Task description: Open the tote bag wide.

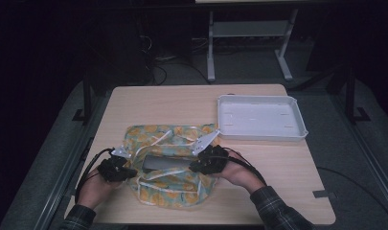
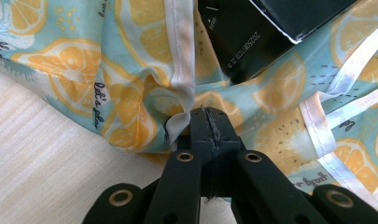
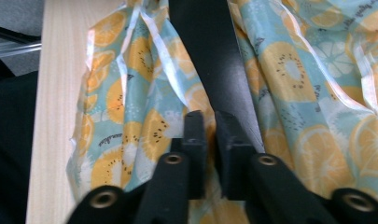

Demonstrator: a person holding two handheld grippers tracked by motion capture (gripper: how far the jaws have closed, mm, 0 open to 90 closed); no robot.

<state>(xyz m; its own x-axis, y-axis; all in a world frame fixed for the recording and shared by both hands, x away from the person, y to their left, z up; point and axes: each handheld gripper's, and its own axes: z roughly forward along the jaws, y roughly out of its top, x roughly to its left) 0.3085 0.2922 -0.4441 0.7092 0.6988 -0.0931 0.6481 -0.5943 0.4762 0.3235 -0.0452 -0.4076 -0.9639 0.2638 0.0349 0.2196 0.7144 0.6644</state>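
Lemon-printed turquoise cloth bag [image 1: 170, 165] with white trim lies near the front edge of the pale wooden table [image 1: 148, 103], a flat black box [image 1: 165, 163] resting in its opening. At the bag's left side, the left gripper [image 2: 206, 112] has its jaws pressed together, pinching a fold of the fabric beside the white hem. At the bag's right side, the right gripper [image 3: 210, 122] shows its jaws nearly together with a narrow gap, tips over the fabric beside the box. Farther right sits a white rectangular plastic tray [image 1: 297, 117], well apart.
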